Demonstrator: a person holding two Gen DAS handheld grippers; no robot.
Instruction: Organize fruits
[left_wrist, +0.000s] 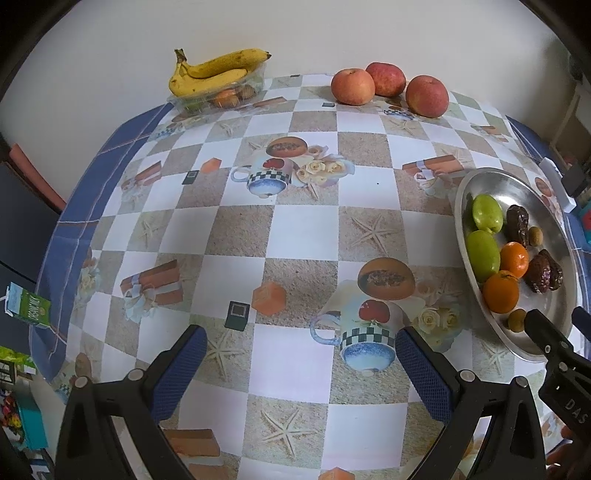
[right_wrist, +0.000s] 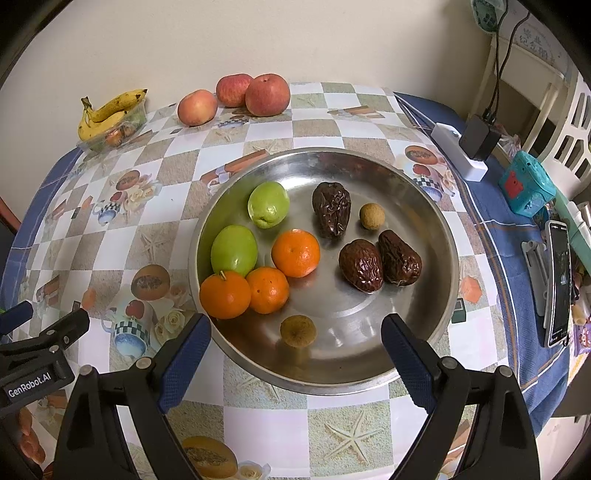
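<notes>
Left wrist view: the left gripper (left_wrist: 301, 363) hovers wide open and empty over a checked tablecloth (left_wrist: 303, 232); three apples (left_wrist: 352, 86) and a clear tray of bananas (left_wrist: 216, 70) sit far.

Right wrist view: the right gripper (right_wrist: 295, 352), also wide open and empty, faces a steel bowl (right_wrist: 439, 236) holding three oranges (right_wrist: 295, 253), two green fruits (right_wrist: 233, 250), three wrinkled dates (right_wrist: 331, 208) and two small round brown fruits (right_wrist: 297, 331).
</notes>
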